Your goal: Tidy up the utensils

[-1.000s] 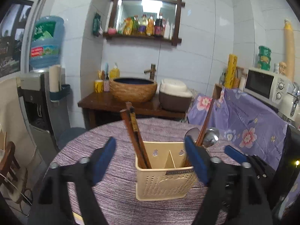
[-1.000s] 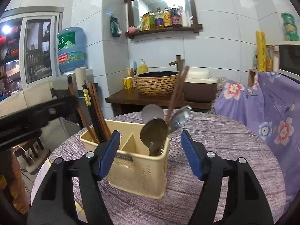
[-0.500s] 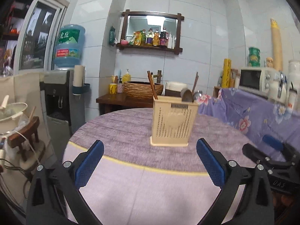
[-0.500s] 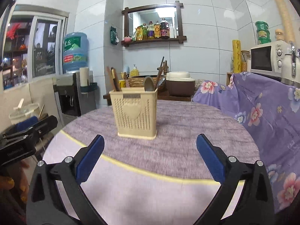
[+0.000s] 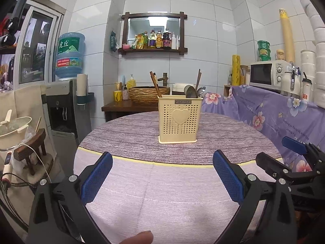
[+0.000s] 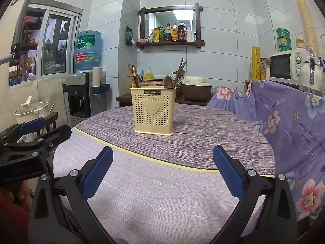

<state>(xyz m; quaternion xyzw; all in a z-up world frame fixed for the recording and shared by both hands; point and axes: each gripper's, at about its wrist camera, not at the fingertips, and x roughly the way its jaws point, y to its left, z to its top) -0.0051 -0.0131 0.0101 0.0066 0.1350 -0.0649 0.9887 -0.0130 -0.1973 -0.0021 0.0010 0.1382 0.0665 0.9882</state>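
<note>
Both released hand-held grippers (image 5: 162,174) (image 6: 162,168) now farther from holder (image 5: 178,120); utensil (image 5: 191,91) lower ends hidden inside.

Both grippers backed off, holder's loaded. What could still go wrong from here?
1. The cream utensil holder is tall on a small base, and the chopsticks and spoons stick out well above its rim; a bump could tip it.
2. The left gripper and right gripper, both with jaws wide open, sit close side by side and might collide on the next reach.
</note>
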